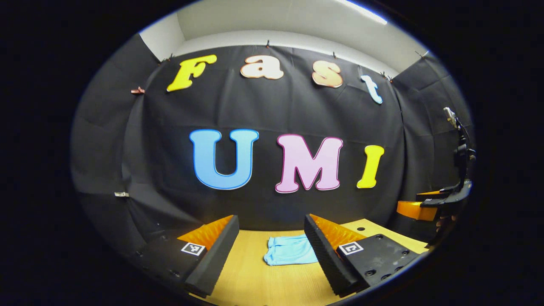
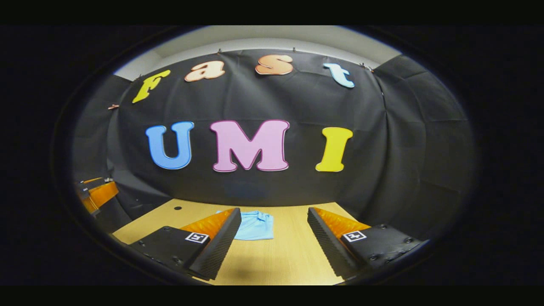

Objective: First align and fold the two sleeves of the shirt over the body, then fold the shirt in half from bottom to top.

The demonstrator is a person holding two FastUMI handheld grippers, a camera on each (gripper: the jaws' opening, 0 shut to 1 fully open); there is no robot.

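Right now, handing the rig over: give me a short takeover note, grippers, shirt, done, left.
Left gripper: open, holding nothing, raised above the table.
Right gripper: open, holding nothing, also above the table.
Shirt: light blue, lying as a small compact bundle on the wooden table near the black back cloth, ahead of both grippers, touched by neither.
Done: it looks already folded up; I cannot check the sleeves from here.
Left: probably nothing beyond confirming the fold is neat.

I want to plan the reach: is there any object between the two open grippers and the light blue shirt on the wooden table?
Nothing visible does. The light blue cloth shirt lies compact on the bare wooden table, ahead of the open left gripper and open right gripper; only bare tabletop shows between.
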